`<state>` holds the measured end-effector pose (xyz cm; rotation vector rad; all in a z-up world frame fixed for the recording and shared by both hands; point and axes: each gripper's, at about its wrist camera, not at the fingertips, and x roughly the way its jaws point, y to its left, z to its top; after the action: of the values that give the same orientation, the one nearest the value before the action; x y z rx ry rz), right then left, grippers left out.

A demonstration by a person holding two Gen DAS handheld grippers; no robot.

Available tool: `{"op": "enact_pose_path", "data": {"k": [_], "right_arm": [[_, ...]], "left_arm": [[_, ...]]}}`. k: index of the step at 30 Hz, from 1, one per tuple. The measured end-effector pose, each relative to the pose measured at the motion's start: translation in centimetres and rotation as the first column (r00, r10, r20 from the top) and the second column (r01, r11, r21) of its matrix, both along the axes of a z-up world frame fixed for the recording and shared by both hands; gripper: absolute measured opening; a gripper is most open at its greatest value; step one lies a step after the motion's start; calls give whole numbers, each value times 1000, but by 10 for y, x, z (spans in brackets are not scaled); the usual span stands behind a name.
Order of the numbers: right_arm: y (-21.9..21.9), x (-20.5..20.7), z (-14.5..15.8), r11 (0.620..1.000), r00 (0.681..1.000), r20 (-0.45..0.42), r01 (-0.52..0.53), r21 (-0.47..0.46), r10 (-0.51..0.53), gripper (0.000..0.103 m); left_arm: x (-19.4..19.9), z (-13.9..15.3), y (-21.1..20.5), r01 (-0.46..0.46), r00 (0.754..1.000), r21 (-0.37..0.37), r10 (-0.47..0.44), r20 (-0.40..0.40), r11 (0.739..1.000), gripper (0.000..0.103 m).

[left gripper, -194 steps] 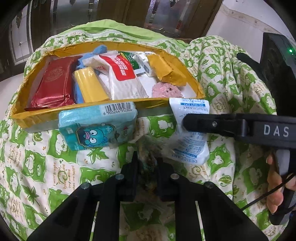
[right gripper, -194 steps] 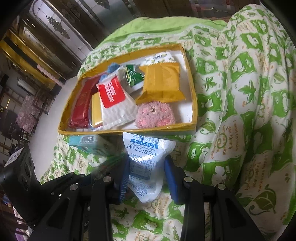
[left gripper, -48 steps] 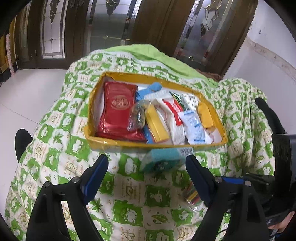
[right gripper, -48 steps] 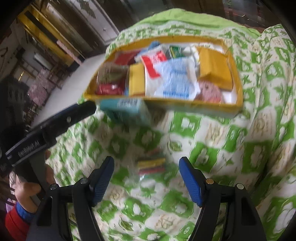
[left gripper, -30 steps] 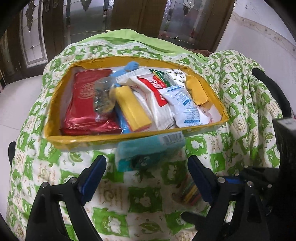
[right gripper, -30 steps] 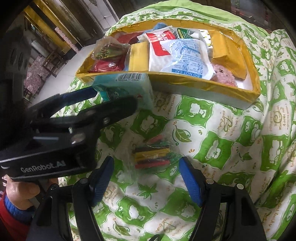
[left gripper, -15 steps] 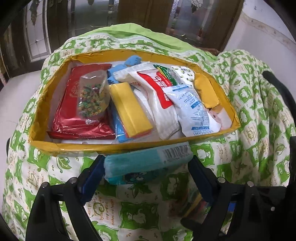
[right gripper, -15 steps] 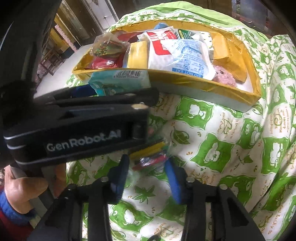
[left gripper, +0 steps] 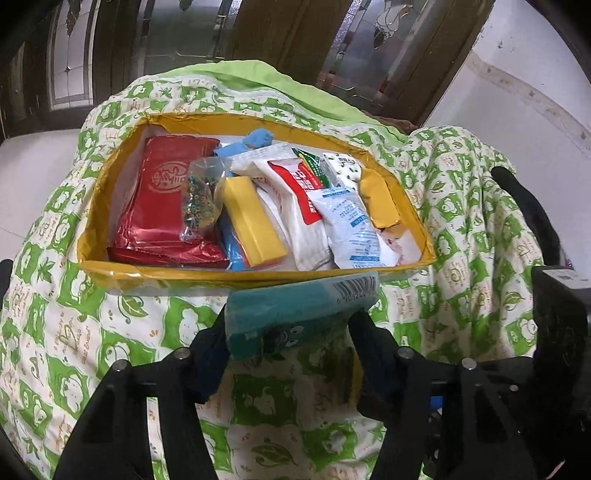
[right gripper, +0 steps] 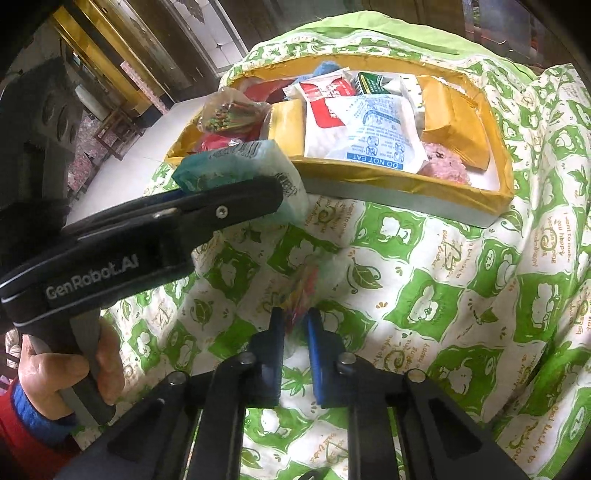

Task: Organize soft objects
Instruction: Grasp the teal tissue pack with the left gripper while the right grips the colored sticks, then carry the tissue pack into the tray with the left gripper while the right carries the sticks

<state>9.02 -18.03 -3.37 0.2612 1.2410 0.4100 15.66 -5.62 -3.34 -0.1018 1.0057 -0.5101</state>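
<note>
Left wrist view: we saw left tool [left gripper: 291, 332] clamped on teal tissue pack [left gripper: 299, 308], right tool [right gripper: 294, 325] pinching coloured-sticks bag [right gripper: 304, 284]. We judged either could snag yellow box rim [left gripper: 221, 275] and slip.

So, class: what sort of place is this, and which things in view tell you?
Probably a room in a home: a green-patterned quilt covers the surface, wooden doors with decorative glass stand behind, and pale floor tiles show.

Setting. A quilt [left gripper: 122, 332] printed with green-and-white squares covers the work surface, its plain green edge [left gripper: 255, 72] folded at the far side. Behind the quilt stand dark wooden doors [left gripper: 273, 33] with leaded frosted-glass panels [left gripper: 72, 55]. Right of the doors rises a white wall [left gripper: 524, 62] bearing a pale moulding line. Left of the quilt lies a pale glossy floor [left gripper: 37, 162]. Diffuse daylight illuminates the scene.
</note>
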Motion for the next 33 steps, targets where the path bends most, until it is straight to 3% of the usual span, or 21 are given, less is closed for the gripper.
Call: {"op": "enact_pose_path", "data": {"k": [4,10,11,12,13,16,21,33], "right_arm": [[-16,0,-9,994,996,-81,52,101,-44,14],[-20,18,-19,986,988,-132,100,136,-82,19],[-21,20,-21,984,986,-140,109,144,-88,19],[-21,22,-21,984,986,-139,112,142,-92,19],[-22,24,-21,985,987,-134,109,135,-91,19],[-21,21,-14,986,991,-108,97,136,-82,10],[-27,14,1,987,994,-70,97,130,-89,10],[-66,1,18,968,980,-78,195,157,-185,10]], "left_arm": [[-1,-4,-2,2,1000,18,-1,-5,1000,61],[4,-14,-6,-2,1000,30,3,-27,1000,60],[5,-15,-6,-5,1000,33,6,-28,999,54],[5,-16,-6,-7,999,36,8,-33,999,34],[6,-17,-5,-7,999,38,8,-44,999,22],[4,-19,-4,-1,999,32,3,-54,999,22],[0,-15,-8,19,999,27,-18,-45,999,20],[-17,8,-17,65,998,-25,-66,-6,998,17]]}}
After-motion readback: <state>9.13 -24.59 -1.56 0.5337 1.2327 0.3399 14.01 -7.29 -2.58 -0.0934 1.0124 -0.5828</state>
